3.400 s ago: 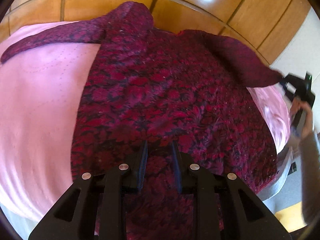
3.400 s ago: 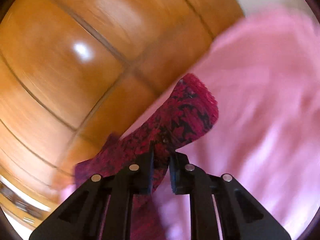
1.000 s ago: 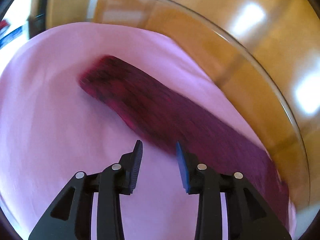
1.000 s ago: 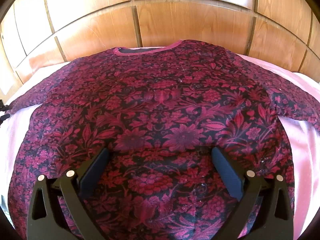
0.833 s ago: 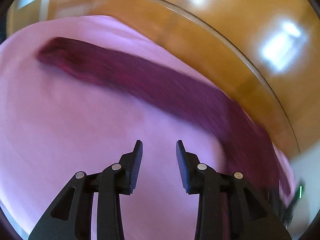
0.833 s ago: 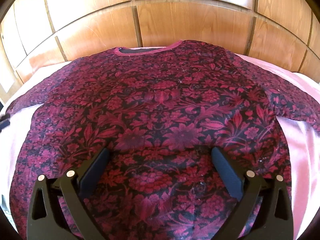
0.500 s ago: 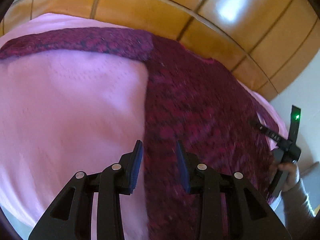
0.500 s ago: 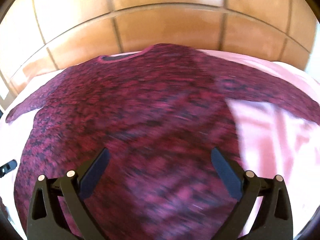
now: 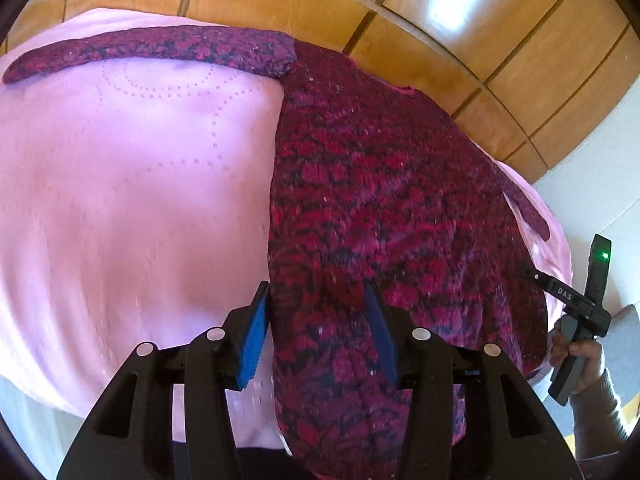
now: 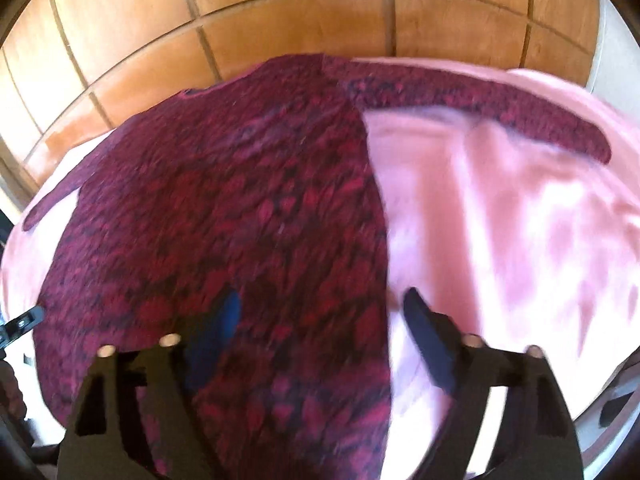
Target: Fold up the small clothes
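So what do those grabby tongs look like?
The left tongs are black plastic with cut-out frames, silver round screws and ribbed blue pads. The right tongs match, black with dark blue pads. From the left view, its handle shows a green light, "DAS" lettering, and a grey knitted sleeve.

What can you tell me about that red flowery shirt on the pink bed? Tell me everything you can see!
The shirt is dark red with a black flower pattern and a pink-edged neckline, and looks like soft cloth. It lies flat and unfolded on the pink bedcover, neck toward the wooden headboard, with both long sleeves spread sideways. Neither tool grips it.
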Motion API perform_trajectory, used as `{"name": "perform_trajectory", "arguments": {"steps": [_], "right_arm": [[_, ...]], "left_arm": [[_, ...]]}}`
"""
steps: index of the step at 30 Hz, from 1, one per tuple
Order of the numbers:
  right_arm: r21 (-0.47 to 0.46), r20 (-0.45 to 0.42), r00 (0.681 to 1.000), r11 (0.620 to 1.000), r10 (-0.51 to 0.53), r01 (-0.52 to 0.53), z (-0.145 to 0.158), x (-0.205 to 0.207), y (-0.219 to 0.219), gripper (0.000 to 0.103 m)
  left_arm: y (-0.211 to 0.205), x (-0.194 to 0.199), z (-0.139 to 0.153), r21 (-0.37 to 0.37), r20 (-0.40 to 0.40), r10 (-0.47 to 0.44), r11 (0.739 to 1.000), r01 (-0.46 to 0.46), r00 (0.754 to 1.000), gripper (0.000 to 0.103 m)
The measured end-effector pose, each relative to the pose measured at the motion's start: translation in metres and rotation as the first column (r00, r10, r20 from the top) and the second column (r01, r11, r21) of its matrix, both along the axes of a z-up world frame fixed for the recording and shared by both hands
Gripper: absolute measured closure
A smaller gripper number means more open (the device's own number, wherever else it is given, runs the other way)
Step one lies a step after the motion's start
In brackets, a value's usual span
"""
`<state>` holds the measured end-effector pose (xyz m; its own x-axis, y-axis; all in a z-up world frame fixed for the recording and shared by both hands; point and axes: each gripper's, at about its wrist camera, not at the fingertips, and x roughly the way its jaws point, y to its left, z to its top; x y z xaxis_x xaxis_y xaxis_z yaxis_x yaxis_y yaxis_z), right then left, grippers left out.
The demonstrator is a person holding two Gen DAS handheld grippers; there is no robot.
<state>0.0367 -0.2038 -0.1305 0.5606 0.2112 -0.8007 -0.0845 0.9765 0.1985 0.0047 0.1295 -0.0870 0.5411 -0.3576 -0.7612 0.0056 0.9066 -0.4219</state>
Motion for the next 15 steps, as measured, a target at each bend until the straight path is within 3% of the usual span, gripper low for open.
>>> {"name": "perform_trajectory", "arguments": {"steps": [3, 6, 8, 10, 15], "right_arm": [[0.002, -0.004, 1.0, 1.0, 0.02, -0.02, 0.001, -0.016, 0.004, 0.039], [0.027, -0.031, 0.999, 0.999, 0.029, -0.028, 0.0, -0.028, 0.001, 0.048], [0.037, -0.038, 0.998, 0.998, 0.049, -0.048, 0.002, -0.034, 0.001, 0.069], [0.057, -0.027, 0.998, 0.997, 0.053, -0.052, 0.008, -0.035, -0.001, 0.081], [0.055, 0.048, 0.995, 0.995, 0.083, -0.085, 0.035, -0.048, 0.003, 0.084]], "left_arm": [[-0.005, -0.002, -0.001, 0.026, 0.005, -0.013, 1.0, 0.013, 1.0, 0.059], [-0.006, -0.001, -0.002, 0.031, 0.006, -0.022, 0.999, 0.021, 1.0, 0.074], [-0.007, -0.001, 0.0, 0.041, 0.014, -0.03, 0.999, 0.029, 0.999, 0.083], [-0.006, 0.0, 0.006, 0.043, 0.029, -0.035, 0.999, 0.033, 0.999, 0.087], [-0.004, -0.004, 0.018, 0.084, 0.058, -0.053, 0.995, 0.048, 0.997, 0.089]]}}
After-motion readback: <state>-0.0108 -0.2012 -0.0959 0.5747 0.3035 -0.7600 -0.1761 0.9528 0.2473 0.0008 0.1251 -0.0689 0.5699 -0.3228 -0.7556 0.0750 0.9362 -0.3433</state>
